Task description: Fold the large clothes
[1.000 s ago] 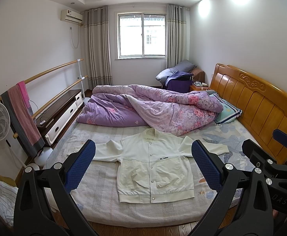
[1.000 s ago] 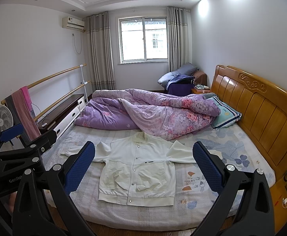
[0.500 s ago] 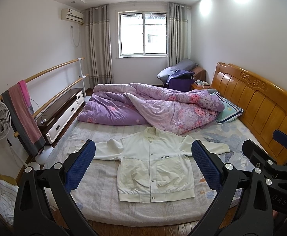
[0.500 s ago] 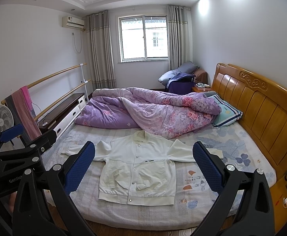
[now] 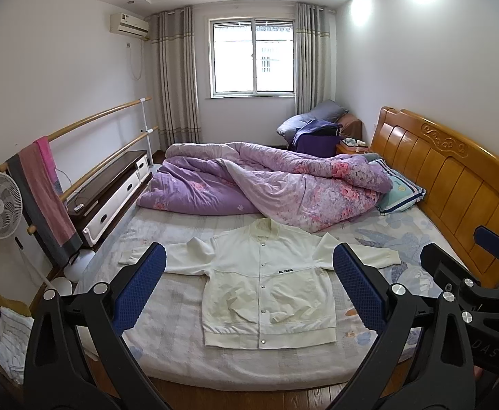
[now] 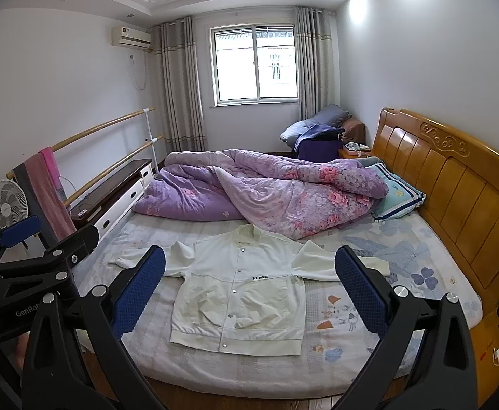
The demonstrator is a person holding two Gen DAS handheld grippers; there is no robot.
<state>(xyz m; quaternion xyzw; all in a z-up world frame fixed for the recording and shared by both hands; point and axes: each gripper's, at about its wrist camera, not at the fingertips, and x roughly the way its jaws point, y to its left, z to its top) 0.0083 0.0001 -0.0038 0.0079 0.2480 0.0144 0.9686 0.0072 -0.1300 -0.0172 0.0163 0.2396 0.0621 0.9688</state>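
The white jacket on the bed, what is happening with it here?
A person holds two grippers above the near edge of the bed. The left gripper and the right gripper are both open and empty. The white jacket lies flat, buttoned, sleeves spread, not yet folded. A purple quilt is heaped behind it.

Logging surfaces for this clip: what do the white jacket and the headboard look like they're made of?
White jacket: soft knit or fleece-like fabric, matte, with ribbed hem and collar and metal-looking snaps; exact fibre unclear. Headboard: wood, glossy amber varnish, with panel grooves and a carved scroll.
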